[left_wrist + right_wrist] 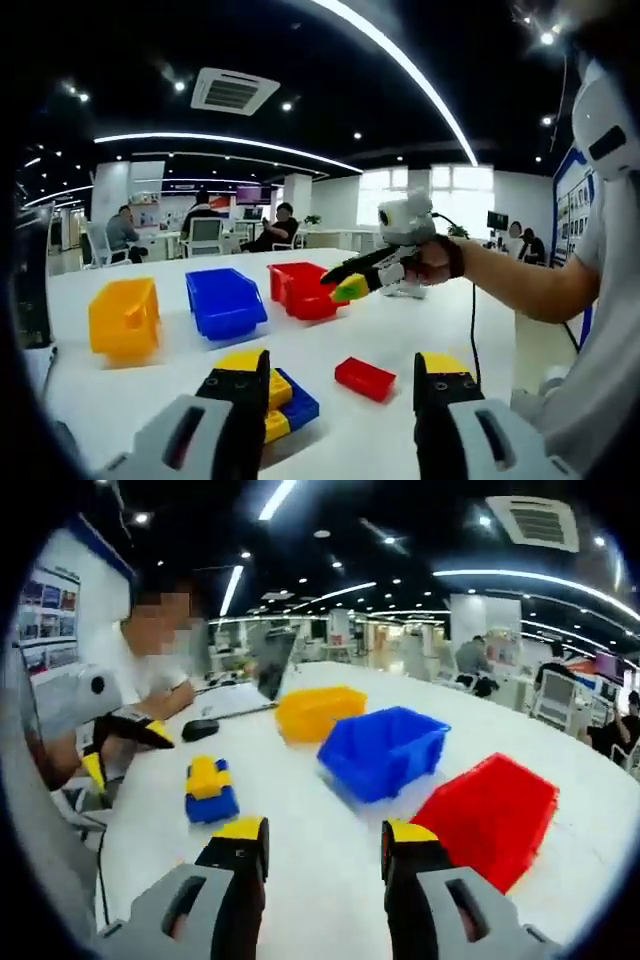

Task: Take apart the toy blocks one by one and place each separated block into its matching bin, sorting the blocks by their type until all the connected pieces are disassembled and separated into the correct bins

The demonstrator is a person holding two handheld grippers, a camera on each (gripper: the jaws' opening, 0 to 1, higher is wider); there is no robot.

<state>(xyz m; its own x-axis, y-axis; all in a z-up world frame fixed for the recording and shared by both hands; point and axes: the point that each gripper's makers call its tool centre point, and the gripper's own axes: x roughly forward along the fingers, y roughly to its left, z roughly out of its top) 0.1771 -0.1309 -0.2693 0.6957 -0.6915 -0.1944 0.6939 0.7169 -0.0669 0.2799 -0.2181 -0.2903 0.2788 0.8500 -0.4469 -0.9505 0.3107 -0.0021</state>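
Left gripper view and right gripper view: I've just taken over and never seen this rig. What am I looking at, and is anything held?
There is no robot: a person holds one hand-held gripper in each hand, and a camera rides on each, looking along its two jaws.

In the left gripper view, the left gripper rises from the bottom, jaws open and holding nothing. The right gripper reaches in from the right over the red plastic bin.

In the right gripper view, the right gripper is likewise open and holding nothing.

On the white table sit a yellow plastic bin, a blue plastic bin, a stack of joined yellow and blue toy blocks and a loose red toy block.
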